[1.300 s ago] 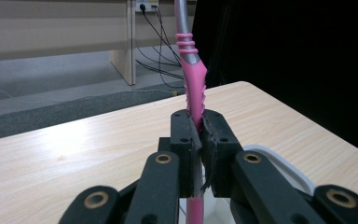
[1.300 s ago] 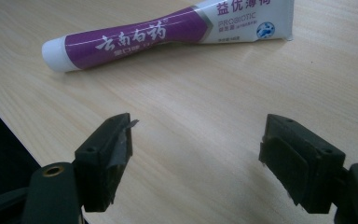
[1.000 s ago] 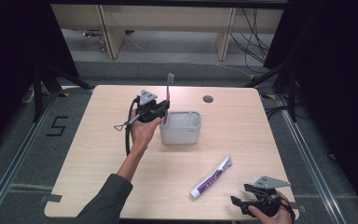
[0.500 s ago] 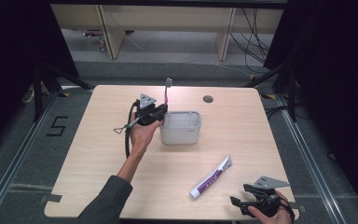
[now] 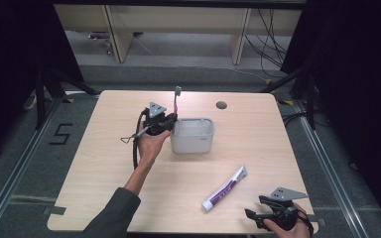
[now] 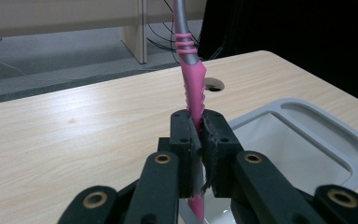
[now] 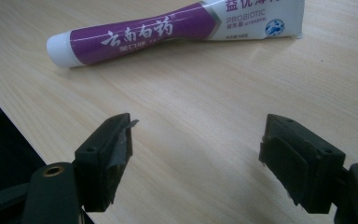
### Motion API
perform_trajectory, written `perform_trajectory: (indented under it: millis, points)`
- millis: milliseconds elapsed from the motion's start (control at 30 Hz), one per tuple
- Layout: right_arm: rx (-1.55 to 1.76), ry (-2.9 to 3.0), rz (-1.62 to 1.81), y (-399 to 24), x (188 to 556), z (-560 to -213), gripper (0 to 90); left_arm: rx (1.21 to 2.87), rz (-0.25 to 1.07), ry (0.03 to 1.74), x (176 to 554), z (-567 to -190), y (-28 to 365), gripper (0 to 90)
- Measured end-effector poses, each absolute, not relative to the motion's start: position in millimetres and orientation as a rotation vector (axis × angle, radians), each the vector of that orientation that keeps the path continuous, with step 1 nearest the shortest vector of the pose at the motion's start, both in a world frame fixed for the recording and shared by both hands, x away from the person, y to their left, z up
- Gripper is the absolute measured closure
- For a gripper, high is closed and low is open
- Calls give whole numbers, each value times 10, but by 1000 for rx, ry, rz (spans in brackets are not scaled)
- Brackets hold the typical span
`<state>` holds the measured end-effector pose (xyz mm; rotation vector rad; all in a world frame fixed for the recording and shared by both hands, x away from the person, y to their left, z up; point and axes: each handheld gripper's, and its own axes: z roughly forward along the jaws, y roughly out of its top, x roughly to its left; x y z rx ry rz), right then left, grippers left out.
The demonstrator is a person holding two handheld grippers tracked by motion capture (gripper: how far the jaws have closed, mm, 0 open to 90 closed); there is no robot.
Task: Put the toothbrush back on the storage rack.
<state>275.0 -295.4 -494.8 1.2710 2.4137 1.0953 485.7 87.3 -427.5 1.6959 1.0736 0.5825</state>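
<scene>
A pink and grey toothbrush (image 5: 177,99) stands upright with my left gripper (image 5: 171,119) shut on its pink handle. It hangs at the left rim of a grey container (image 5: 192,144) in the middle of the table. In the left gripper view the handle (image 6: 193,88) rises from between the pressed pads, its lower tip pokes out below them, and the container's rim (image 6: 307,121) lies to the right. A purple and white toothpaste tube (image 5: 225,188) lies flat at the front right. My right gripper (image 5: 254,207) rests open just short of the tube (image 7: 168,30), nothing between its jaws.
The light wooden table (image 5: 104,188) has a round cable hole (image 5: 222,105) near its far edge. Black curtains and stand legs flank the table. A cable loops down from the left gripper beside the hand.
My left gripper has sunk a little with the toothbrush, closer to the container's rim. The right gripper and the toothpaste tube have not moved.
</scene>
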Motion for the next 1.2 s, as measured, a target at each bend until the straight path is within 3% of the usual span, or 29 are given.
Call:
perform_trajectory:
  millis: [1200]
  points:
    - [1302, 2424, 1107, -2934, 2742, -4950, 250, 1804, 666, 1071, 4803, -4271, 882, 766]
